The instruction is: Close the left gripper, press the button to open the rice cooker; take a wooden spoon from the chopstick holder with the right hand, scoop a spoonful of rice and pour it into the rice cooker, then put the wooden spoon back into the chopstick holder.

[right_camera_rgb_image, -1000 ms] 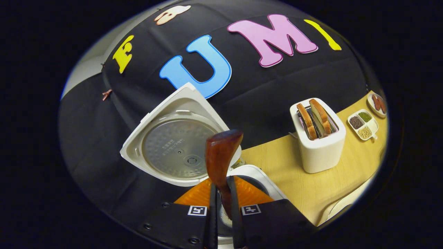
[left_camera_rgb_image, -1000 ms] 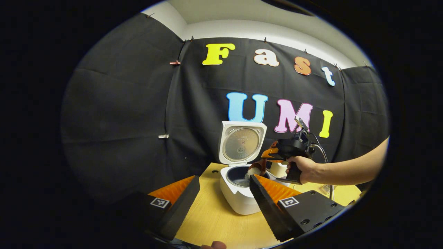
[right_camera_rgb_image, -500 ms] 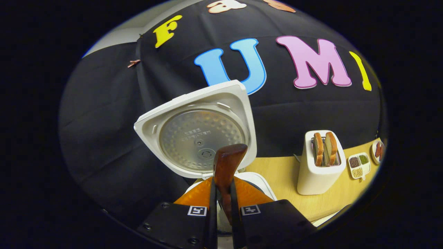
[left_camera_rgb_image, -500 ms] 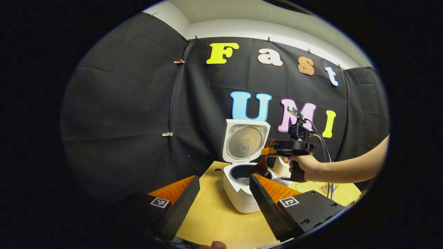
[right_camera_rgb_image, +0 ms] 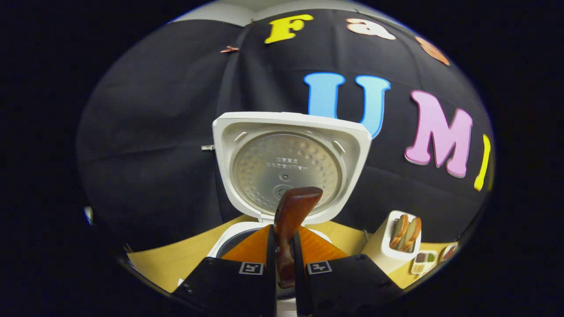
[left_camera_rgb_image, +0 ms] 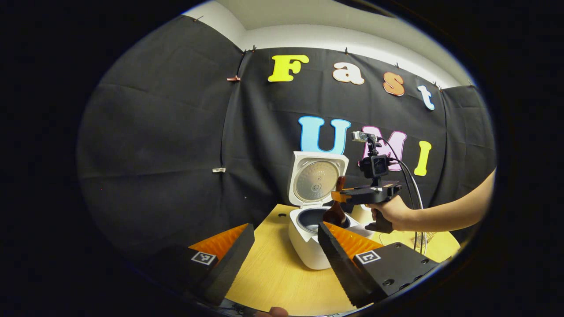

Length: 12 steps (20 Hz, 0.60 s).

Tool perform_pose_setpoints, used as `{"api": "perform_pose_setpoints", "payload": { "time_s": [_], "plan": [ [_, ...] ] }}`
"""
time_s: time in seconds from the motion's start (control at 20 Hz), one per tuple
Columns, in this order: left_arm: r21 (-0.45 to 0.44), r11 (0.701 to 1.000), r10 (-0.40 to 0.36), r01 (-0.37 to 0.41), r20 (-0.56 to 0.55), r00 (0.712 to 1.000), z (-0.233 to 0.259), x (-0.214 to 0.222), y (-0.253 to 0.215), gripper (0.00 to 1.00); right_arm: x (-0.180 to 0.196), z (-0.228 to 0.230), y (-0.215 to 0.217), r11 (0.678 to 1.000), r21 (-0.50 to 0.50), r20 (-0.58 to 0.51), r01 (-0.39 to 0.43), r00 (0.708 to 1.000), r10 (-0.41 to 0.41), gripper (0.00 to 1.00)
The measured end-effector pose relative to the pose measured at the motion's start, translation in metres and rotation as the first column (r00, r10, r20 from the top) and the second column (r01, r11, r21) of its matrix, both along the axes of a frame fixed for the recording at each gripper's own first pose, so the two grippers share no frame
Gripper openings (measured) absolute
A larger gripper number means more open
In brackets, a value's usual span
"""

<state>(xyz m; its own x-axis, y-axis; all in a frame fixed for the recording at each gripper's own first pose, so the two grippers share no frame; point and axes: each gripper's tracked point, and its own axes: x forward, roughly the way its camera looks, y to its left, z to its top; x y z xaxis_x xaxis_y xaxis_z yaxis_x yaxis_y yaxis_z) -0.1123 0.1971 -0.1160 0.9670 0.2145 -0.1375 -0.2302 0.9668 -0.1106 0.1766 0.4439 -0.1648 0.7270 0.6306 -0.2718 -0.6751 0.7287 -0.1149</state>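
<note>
Wooden spoon [right_camera_rgb_image: 288,220] held over the open rice cooker [left_camera_rgb_image: 310,240]

Right gripper [right_camera_rgb_image: 282,259] clamps the spoon; left gripper [left_camera_rgb_image: 282,255] hovers with jaws apart, near the table's [left_camera_rgb_image: 273,277] front edge.

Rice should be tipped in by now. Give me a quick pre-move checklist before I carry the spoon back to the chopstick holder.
1. Grip: right hand-held gripper shut on the wooden spoon handle: ok.
2. Rice cooker lid open and upright: ok.
3. Spoon bowl over the pot: ok.
4. Spoon emptied: cannot tell, bowl faces away.
5. Left hand-held gripper open, held back from the cooker: ok.
6. Chopstick holder's place and free slot: cannot tell.
</note>
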Motion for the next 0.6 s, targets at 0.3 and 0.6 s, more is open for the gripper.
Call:
{"api": "perform_pose_setpoints", "payload": {
  "time_s": [0.3, 0.6],
  "plan": [
    [-0.005, 1.000, 0.015, -0.015, 0.003, 1.000, 0.001, -0.001, 0.002, 0.99, -0.018, 0.022, 0.018, 0.989, -0.130, 0.188, -0.075, 0.977, 0.099, 0.21],
    [-0.004, 1.000, 0.023, -0.023, 0.006, 1.000, 0.003, -0.002, 0.004, 0.99, -0.020, 0.026, 0.021, 0.985, -0.151, 0.223, -0.080, 0.968, 0.113, 0.21]
  ]
}}
